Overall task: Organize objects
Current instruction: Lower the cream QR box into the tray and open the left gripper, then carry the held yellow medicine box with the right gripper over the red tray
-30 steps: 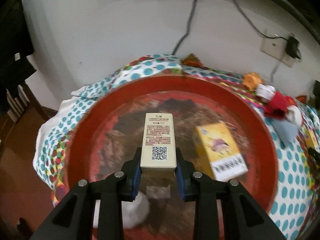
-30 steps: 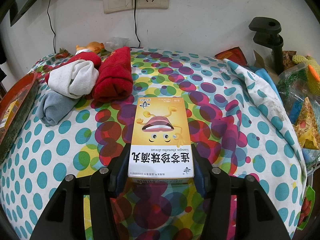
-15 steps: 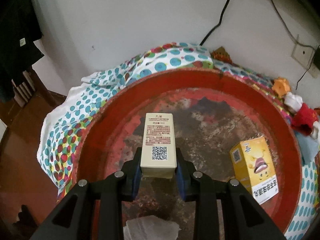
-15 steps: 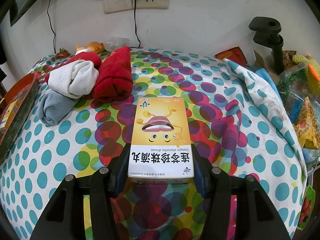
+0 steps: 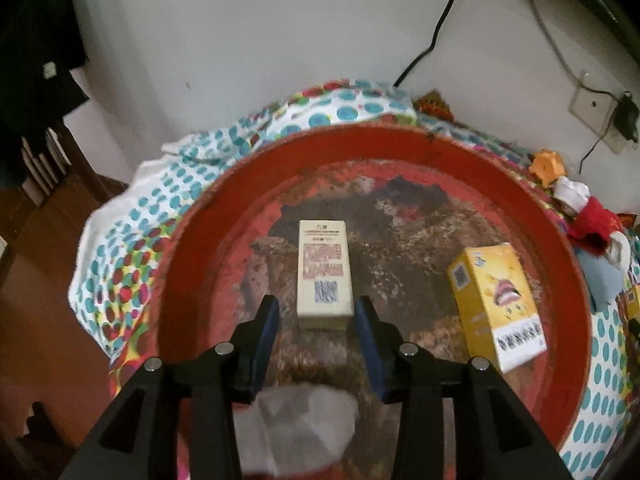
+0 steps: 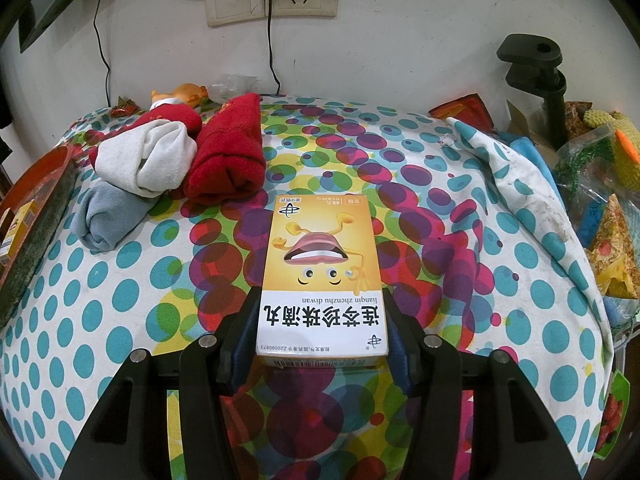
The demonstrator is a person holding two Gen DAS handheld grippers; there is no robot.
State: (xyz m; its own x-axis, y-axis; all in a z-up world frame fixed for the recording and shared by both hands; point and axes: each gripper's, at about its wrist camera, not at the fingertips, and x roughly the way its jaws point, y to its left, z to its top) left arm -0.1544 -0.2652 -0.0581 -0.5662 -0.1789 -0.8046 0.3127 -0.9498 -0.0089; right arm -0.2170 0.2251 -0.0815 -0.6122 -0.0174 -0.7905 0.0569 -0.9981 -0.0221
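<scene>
Since a moment ago my left gripper (image 5: 316, 316) has just been opening, its jaws now clear of the beige box (image 5: 324, 270) lying in the red basin (image 5: 576, 280). My right gripper (image 6: 320, 328) clamps the yellow box (image 6: 322, 276), right of the basin.

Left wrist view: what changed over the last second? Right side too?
The left claw has just been opening and let go of the beige box, which now sits in the red tray with gaps either side. The right claw stays clamped on the yellow box, unmoved.
</scene>
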